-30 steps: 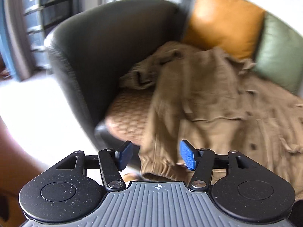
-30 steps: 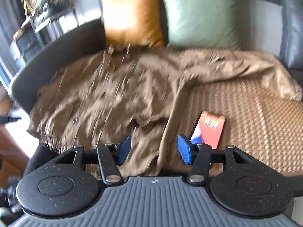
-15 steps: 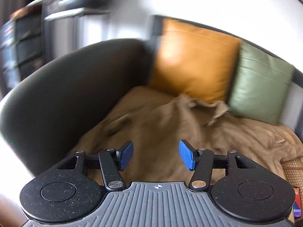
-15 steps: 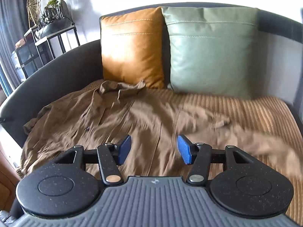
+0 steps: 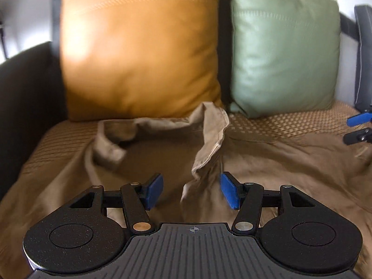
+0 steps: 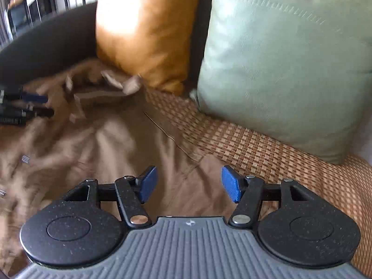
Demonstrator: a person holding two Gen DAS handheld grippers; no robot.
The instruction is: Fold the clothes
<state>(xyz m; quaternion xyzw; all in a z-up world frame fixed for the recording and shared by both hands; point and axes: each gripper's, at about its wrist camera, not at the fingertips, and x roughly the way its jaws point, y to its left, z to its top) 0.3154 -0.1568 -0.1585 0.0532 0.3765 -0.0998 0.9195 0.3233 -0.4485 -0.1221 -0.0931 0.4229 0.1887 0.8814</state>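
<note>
A brown shirt (image 5: 279, 162) lies spread on the sofa seat, collar (image 5: 209, 139) turned up toward the cushions. My left gripper (image 5: 190, 191) hovers open just short of the collar, the raised collar flap between its blue pads with no contact visible. In the right wrist view the same shirt (image 6: 116, 144) fills the left half, and my right gripper (image 6: 188, 183) is open above the shirt's right shoulder seam. Each gripper shows in the other's view: the right one (image 5: 358, 127) at the far right edge, the left one (image 6: 25, 107) at the far left.
An orange cushion (image 5: 139, 51) and a green cushion (image 5: 283, 53) lean against the sofa back right behind the shirt. The woven seat mat (image 6: 267, 148) lies bare to the right of the shirt. A dark armrest (image 5: 25, 88) curves on the left; shelves (image 6: 41, 7) stand beyond it.
Both grippers have swung from the sofa's front edge up and in toward the cushions, now close over the collar and shoulder. Both stayed open. The shirt lies as before.
</note>
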